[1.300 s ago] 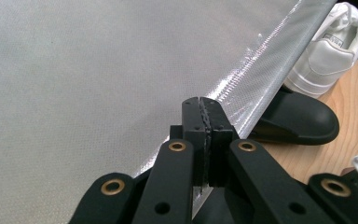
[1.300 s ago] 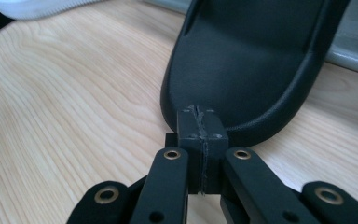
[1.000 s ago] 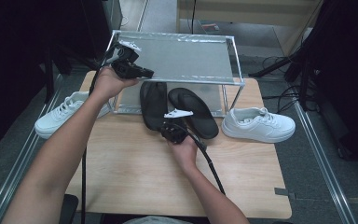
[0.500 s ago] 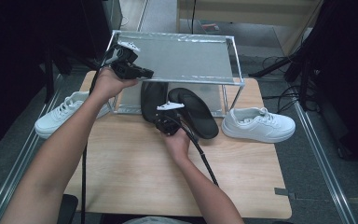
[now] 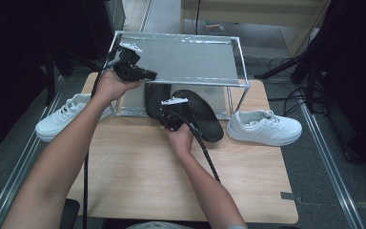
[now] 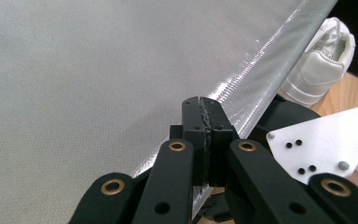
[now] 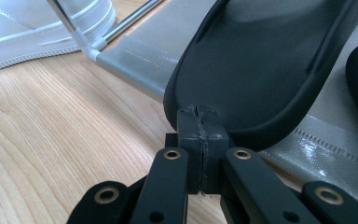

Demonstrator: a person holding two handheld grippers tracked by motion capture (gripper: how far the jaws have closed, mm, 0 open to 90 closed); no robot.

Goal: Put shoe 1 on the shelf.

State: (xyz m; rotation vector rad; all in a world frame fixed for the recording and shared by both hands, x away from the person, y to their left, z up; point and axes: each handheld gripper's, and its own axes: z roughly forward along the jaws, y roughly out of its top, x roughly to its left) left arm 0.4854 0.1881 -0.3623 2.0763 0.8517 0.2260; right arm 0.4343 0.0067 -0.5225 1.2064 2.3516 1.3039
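Black insole point(image 7: 261, 70) lengthwise away from closed right fingers point(image 7: 200, 119) — left fingers point(image 6: 206, 116) closed too.

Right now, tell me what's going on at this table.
A person works a two-tier metal shoe rack with two handheld grippers. The left gripper, jaws shut, rests at the front edge of the rack's grey top shelf. The right gripper, also shut, sits at the heel of the left black slipper on the lower shelf. White sneakers stand on both sides.

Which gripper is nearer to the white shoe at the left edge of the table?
Left. The left gripper is above the shelf, near that white shoe; the right gripper is at the black insoles, farther away.
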